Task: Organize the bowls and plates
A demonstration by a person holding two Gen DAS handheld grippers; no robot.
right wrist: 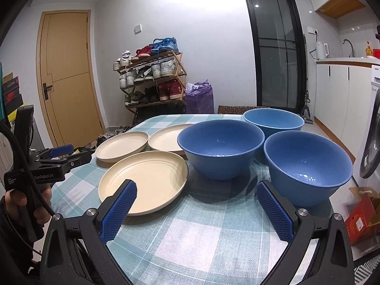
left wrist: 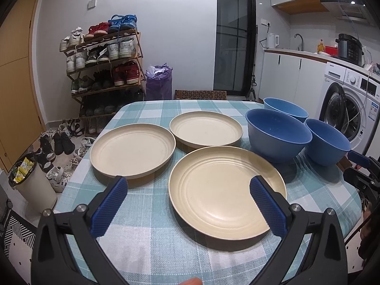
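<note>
Both the left tool and right tool are held spread and empty at lower frame, evidently because three plates and three bowls are laid unstacked on the tabletop.

You see: three cream ridged plastic-looking plates, matt with faint sheen | three blue smooth bowls, semi-gloss, light glints inside | teal-and-white checked woven cloth, coarse weave | your open left gripper: textured blue pads, black matt frame.
</note>
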